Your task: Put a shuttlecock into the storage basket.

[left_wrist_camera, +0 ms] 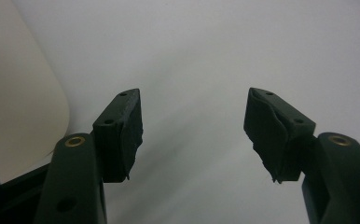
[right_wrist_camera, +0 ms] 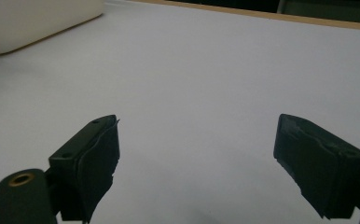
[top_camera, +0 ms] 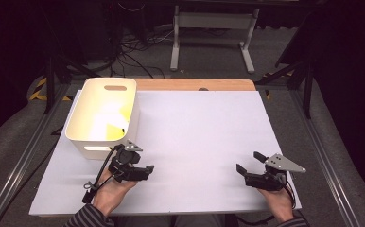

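fingertips first: on the left gripper (top_camera: 145, 171) both pads (left_wrist_camera: 127, 135) stand well apart with bare tabletop between them, grasping nothing and touching nothing. the right gripper (top_camera: 247, 162) is the same, its jaws spread wide and empty, hovering over the near right part of the white table sheet (top_camera: 199, 137).

nearest thing to the work is the cream plastic bin (top_camera: 102, 116), on the far left part of the sheet, just beyond the left gripper. its rounded near corner (left_wrist_camera: 24, 93) shows at the left of the left gripper view, close to that jaw but apart from it. something yellow lies inside the bin; glare hides what it is.

judging from this, the step in hand is a reach to the bin by the left gripper. doing it well would mean keeping the jaws released until they straddle the rim or the cut-out handle, coming in level so a pad does not shove the light bin along the sheet, and closing only when the wall sits squarely between both pads.
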The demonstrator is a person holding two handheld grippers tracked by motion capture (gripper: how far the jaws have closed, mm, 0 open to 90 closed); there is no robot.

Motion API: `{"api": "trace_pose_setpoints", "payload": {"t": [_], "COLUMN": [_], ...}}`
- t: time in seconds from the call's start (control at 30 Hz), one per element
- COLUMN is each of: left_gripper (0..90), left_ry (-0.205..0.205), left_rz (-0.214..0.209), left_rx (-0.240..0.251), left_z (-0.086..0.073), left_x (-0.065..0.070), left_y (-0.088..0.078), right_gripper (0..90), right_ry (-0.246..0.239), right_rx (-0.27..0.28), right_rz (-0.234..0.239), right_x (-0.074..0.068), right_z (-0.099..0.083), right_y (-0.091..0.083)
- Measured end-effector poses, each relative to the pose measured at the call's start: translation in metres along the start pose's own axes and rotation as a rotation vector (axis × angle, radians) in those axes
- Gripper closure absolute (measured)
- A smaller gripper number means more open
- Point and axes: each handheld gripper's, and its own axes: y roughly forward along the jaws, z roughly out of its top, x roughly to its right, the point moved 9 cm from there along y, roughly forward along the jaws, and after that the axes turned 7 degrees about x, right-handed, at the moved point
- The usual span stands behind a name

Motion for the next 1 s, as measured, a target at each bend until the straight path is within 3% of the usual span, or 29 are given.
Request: {"api": "trace_pose_setpoints", "payload": {"t": [1.0], "left_gripper": [37.3], "left_ry": [-0.058], "left_rz": [0.043], "left_rx": [0.042], "left_z": [-0.022], "left_x": [-0.023], "left_y": [-0.014], "right_gripper": [14.5], "right_ry": [-0.002], "right_rx": [-0.002], "right_rz": [-0.001], "right_x": [-0.001], "right_z": [0.000], "right_y": [0.000]}}
